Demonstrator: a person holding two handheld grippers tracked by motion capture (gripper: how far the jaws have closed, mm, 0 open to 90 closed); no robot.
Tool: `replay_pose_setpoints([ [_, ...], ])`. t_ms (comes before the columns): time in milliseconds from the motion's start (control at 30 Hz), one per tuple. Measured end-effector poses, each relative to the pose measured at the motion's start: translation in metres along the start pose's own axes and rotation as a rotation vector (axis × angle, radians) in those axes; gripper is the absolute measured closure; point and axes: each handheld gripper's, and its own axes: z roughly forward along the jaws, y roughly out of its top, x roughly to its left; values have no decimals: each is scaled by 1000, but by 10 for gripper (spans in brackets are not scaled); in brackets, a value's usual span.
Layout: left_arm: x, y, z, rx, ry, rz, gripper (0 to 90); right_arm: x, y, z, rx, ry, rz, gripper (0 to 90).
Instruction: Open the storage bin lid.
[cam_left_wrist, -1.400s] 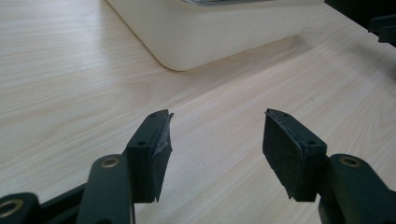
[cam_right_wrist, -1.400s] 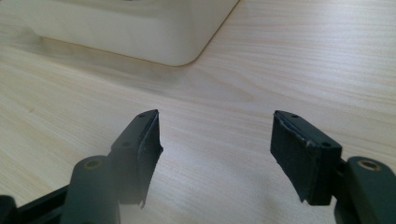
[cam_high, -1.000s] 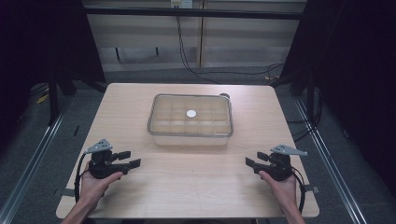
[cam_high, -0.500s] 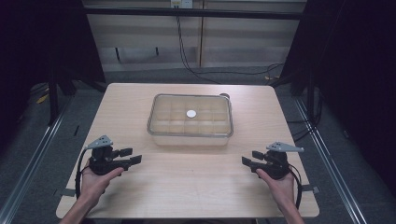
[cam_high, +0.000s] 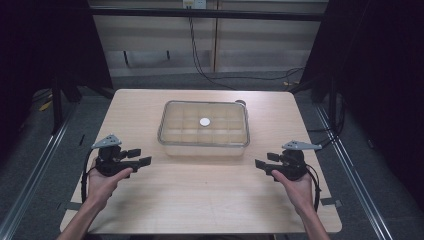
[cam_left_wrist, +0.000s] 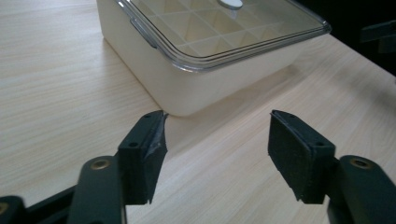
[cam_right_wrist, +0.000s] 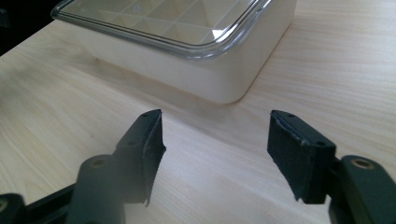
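The pale wooden table (cam_high: 150, 210) with its fine straight grain spreads under both sets of jaws; nothing on it touches them. Ahead of the jaws and between the two hands sits the cream rectangular plastic box with rounded corners and a clear lid (cam_high: 204, 128); through the lid a grid of square compartments shows, and a small white round knob (cam_high: 205, 121) sits at the lid's middle; the lid's rim is thick, glossy and slightly raised above the matt walls.

The left gripper (cam_high: 139, 156) stands with its jaws wide apart and nothing between them; they have just been opening. In the left gripper view the box's near corner (cam_left_wrist: 187, 100) lies just beyond the left jaw's tip, apart from it, and bare wood shows in the gap. The right gripper (cam_high: 264, 160) is likewise spread wide with nothing held, its jaws also having just been opening; in the right gripper view the box's rounded corner (cam_right_wrist: 229, 88) lies ahead of the gap, near but not touching.

Each jaw is a black bar with a brass-coloured screw at its base, faced with a flat black rubbery pad (cam_left_wrist: 292, 154); the pad edges (cam_right_wrist: 152, 154) look rough and slightly frayed. A grey three-cornered plate (cam_high: 106, 141) rides on top of each gripper.
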Motion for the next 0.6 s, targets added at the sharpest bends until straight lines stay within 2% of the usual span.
replay_pose_setpoints([
  [100, 1, 1, 1, -8, -2, -5, 361, 0, 3, 1, -1, 3, 0, 342],
  [300, 3, 11, 3, -6, 2, 14, 370, -2, 15, 2, -5, 13, -1, 291],
  [333, 3, 16, 4, 7, 3, 32, 382, -4, 21, 0, -15, -2, 1, 291],
  [400, 4, 18, 5, 17, 7, 29, 391, -6, 24, -1, -22, -5, -1, 291],
  [600, 9, 25, 7, 5, 30, 13, 371, -11, 37, 3, -13, 9, -3, 289],
])
